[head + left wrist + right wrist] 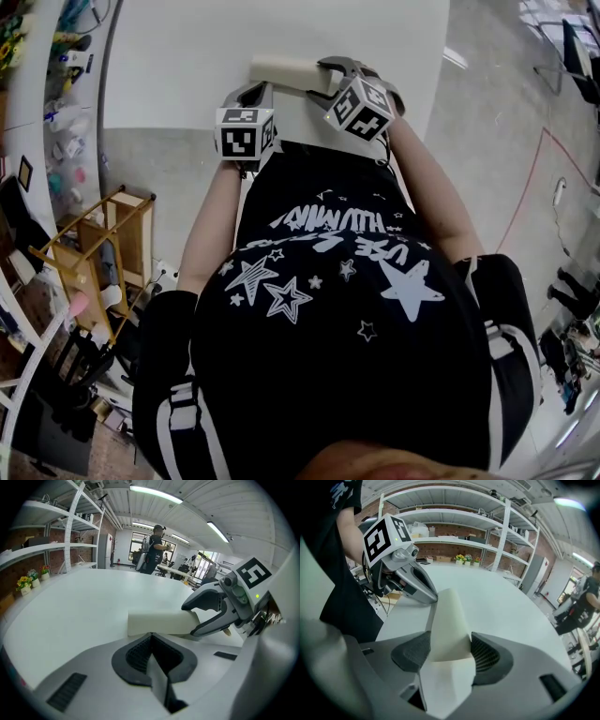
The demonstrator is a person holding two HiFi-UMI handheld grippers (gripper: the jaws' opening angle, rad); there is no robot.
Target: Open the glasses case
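Observation:
A cream glasses case lies closed on the white table, close to its near edge. My right gripper is shut on the case's right end; in the right gripper view the case fills the gap between the pads of my right gripper. My left gripper is at the case's left end with its jaws together. In the left gripper view the case lies just past the tips of my left gripper, touching them. Nothing shows between those pads. The right gripper clasps the case's far end.
The person's body stands against the table's near edge. White shelves with small items and a wooden rack are on the left. Wall shelves run behind the table. Another person stands far off across the room.

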